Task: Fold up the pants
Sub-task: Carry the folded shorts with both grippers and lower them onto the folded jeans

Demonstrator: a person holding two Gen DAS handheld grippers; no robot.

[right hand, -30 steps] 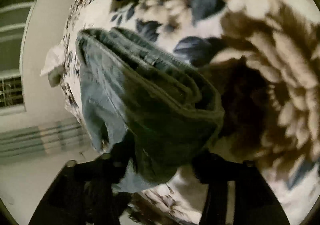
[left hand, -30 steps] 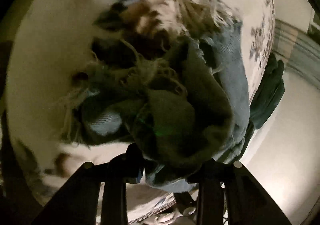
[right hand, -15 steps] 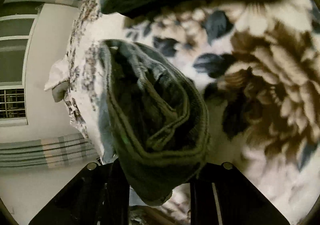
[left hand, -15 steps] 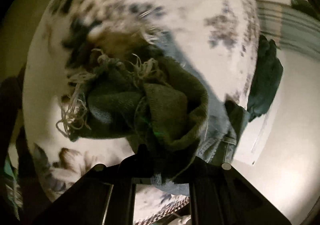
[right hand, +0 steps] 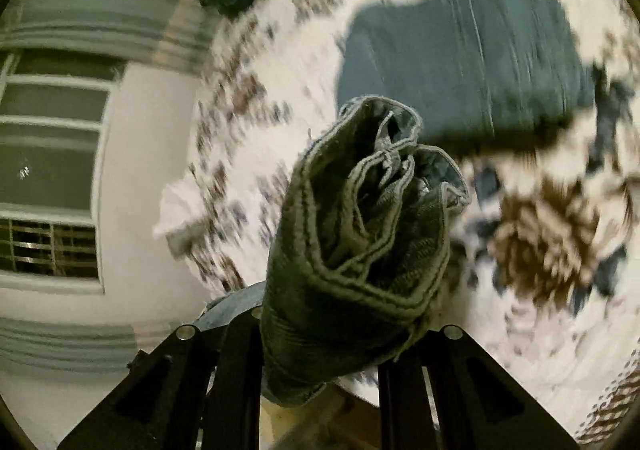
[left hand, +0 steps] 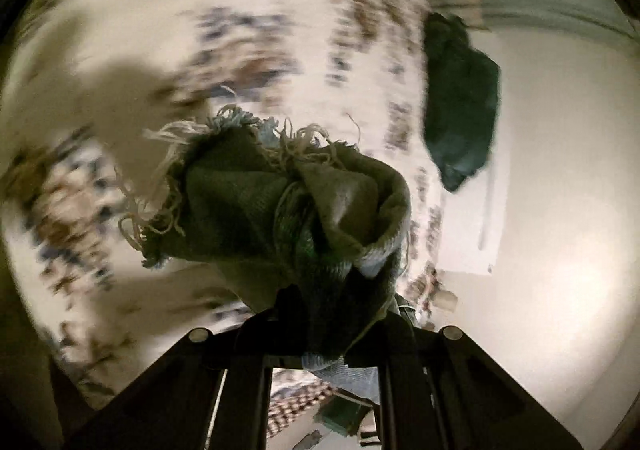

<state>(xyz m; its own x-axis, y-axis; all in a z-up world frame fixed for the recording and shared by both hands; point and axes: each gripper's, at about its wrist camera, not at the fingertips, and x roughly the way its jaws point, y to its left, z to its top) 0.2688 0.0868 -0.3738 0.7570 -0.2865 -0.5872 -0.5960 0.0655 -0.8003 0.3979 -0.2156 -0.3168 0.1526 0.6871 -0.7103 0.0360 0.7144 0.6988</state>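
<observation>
Pants (right hand: 356, 250) bunched between right gripper (right hand: 320, 362) fingers, above bedspread (right hand: 520, 330); folded garment (right hand: 460, 58) on bedspread behind

Left tongs (left hand: 326, 330) and right tongs (right hand: 320, 330) are each clamped on bunched fabric, raised off the surface.

Two wrist fisheyes, both close above the floral bedspread, looking down along their fingers.

Left wrist view: left gripper (left hand: 324, 334) at 6 o'clock, frayed pants hem (left hand: 280, 206) filling centre, bedspread (left hand: 240, 10) behind, dark green cloth (left hand: 460, 98) at 2 o'clock. Right wrist view: right gripper (right hand: 320, 334) at 6 o'clock, pants waistband (right hand: 360, 242) very near, window (right hand: 48, 170) at 9 o'clock. Shared: bedspread, green cloth, striped curtain.
</observation>
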